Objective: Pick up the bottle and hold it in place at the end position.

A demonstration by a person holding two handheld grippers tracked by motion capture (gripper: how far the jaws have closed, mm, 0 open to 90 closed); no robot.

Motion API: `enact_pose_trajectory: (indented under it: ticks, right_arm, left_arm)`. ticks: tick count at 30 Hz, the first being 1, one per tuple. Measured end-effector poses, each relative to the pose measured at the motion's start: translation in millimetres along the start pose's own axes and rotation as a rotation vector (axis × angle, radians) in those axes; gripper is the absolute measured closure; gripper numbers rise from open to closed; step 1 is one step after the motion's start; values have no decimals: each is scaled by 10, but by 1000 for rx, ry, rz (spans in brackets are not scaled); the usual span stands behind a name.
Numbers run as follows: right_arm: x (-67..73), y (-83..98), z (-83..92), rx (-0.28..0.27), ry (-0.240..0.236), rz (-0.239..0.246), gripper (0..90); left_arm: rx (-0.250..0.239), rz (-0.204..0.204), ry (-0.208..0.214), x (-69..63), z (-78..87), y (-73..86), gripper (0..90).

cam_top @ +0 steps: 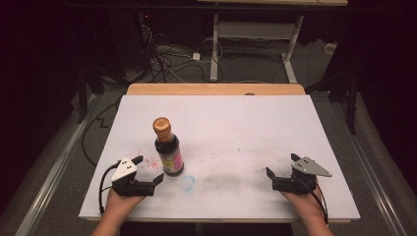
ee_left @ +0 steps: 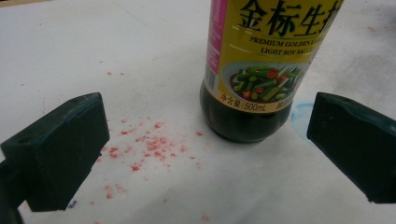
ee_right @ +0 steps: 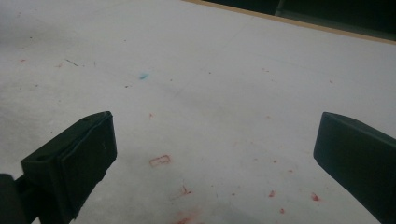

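Note:
A dark soy sauce bottle [cam_top: 168,147] with a copper cap and a yellow and pink label stands upright on the white table [cam_top: 246,128], left of centre. My left gripper [cam_top: 148,170] rests open at the front left, its jaws wide apart and empty, pointing at the bottle a short way off. In the left gripper view the bottle [ee_left: 261,70] stands just beyond the gap of the left gripper [ee_left: 205,149]. My right gripper [cam_top: 282,165] rests open at the front right with nothing between its jaws. The right gripper [ee_right: 215,158] faces bare stained tabletop.
Red specks [ee_left: 149,144] and a faint blue ring [cam_top: 187,182] mark the tabletop near the bottle. A wooden strip [cam_top: 216,89] runs along the table's far edge. Beyond it stand a desk frame [cam_top: 255,44] and loose cables [cam_top: 162,59] on the floor.

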State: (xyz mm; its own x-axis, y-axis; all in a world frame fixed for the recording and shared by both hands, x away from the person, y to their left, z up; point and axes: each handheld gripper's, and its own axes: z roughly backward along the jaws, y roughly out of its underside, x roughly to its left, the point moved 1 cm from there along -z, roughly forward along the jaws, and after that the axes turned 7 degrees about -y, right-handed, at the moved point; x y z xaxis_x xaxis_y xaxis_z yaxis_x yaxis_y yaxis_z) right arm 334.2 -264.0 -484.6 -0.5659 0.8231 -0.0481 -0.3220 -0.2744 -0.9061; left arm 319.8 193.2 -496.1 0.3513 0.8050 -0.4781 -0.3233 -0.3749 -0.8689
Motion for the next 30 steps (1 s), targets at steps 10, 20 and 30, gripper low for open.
enact_pose_trajectory:
  ticks: [10,20,30]
  right_arm:
    - [-5,3,8,-7,-2,-3,2]
    - [-6,1,0,-2,2,-4,3]
    - [-8,1,0,-2,1,-6,3]
  left_arm:
    - [-7,12,11,9,16,-13,0]
    - [4,49,47,-53,41,-70,0]
    - [-10,38,76,-310,-48,-160,0]
